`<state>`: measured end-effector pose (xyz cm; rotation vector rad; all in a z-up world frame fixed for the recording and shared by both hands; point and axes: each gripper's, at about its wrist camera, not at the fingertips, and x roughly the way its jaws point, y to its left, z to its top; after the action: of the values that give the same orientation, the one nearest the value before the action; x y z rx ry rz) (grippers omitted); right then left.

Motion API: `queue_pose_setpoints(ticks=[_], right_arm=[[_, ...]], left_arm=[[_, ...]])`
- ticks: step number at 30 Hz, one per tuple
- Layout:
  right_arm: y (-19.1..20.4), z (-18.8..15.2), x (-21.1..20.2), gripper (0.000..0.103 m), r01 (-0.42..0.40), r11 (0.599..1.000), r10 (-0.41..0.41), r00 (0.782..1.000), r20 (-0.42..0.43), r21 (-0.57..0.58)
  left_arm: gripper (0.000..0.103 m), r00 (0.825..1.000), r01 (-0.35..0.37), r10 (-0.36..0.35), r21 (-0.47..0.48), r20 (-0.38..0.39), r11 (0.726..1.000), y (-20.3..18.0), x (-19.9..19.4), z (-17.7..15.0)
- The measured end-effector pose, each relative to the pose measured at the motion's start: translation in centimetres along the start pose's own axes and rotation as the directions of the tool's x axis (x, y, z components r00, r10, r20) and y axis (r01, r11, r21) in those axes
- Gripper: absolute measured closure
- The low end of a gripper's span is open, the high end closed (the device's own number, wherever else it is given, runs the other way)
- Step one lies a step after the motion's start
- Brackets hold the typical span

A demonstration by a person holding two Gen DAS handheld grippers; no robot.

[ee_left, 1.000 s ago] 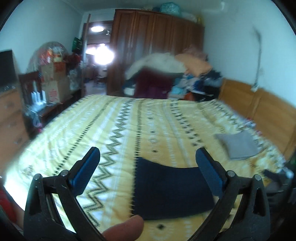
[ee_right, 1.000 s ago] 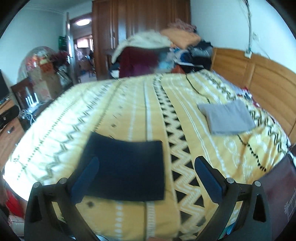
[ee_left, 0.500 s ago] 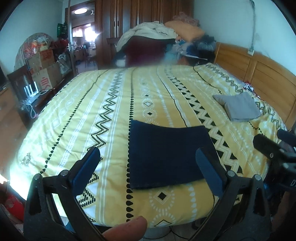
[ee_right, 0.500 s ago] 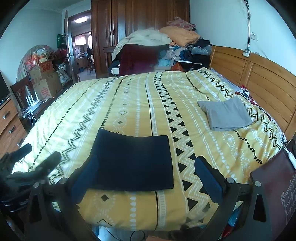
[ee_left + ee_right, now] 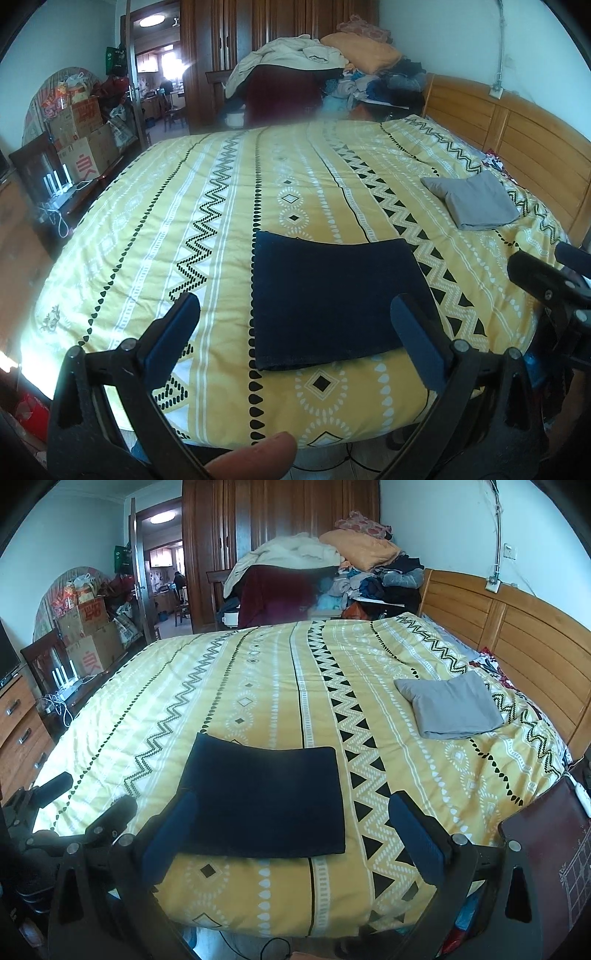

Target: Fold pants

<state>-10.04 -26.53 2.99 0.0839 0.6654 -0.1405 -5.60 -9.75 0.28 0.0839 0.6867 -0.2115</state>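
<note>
Dark navy pants (image 5: 332,295) lie folded into a flat rectangle near the front edge of the bed; they also show in the right wrist view (image 5: 266,801). My left gripper (image 5: 299,343) is open and empty, held off the bed's front edge, short of the pants. My right gripper (image 5: 291,834) is open and empty, also back from the bed's edge. The right gripper's side shows at the right of the left wrist view (image 5: 546,280). The left gripper's side shows at the left of the right wrist view (image 5: 74,812).
The bed has a yellow patterned cover (image 5: 229,206) and a wooden headboard (image 5: 517,642) on the right. A folded grey garment (image 5: 450,707) lies near the headboard. A clothes pile (image 5: 314,579), boxes (image 5: 88,635) and a drawer chest (image 5: 18,723) surround the bed.
Both grippers have pulled back and up from the bed, so the folded pants and bed edge sit farther away. Each gripper now shows in the other's view. The pants have not moved.
</note>
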Motion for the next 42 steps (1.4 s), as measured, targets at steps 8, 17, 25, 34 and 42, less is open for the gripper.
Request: queue_pose_setpoints(ticks=[8, 17, 25, 34, 42], right_arm=[[0.0, -0.3, -0.1, 0.000, -0.018, 1.000, 0.018, 1.000, -0.009, -0.005], [0.0, -0.3, -0.1, 0.000, -0.017, 1.000, 0.017, 1.000, -0.012, 0.006], [0.0, -0.2, 0.4, 0.000, -0.013, 1.000, 0.013, 1.000, -0.026, 0.004], [0.1, -0.3, 0.8, 0.000, -0.016, 1.000, 0.016, 0.999, -0.031, 0.004], [0.1, -0.3, 1.3, 0.000, -0.023, 1.000, 0.023, 0.999, -0.041, 0.001]], left_arm=[[0.000, 1.000, -0.010, 0.010, -0.005, 0.001, 1.000, 0.1, -0.2, 0.3], [0.000, 1.000, -0.017, 0.017, 0.004, 0.002, 1.000, 0.0, 0.0, 0.7], [0.000, 1.000, -0.026, 0.026, 0.003, -0.013, 1.000, 0.4, 0.3, 0.6], [0.000, 0.999, -0.034, 0.034, 0.001, -0.013, 0.999, 0.6, 0.4, 0.8], [0.000, 0.999, -0.043, 0.043, 0.002, -0.024, 0.999, 0.9, 0.8, 0.6]])
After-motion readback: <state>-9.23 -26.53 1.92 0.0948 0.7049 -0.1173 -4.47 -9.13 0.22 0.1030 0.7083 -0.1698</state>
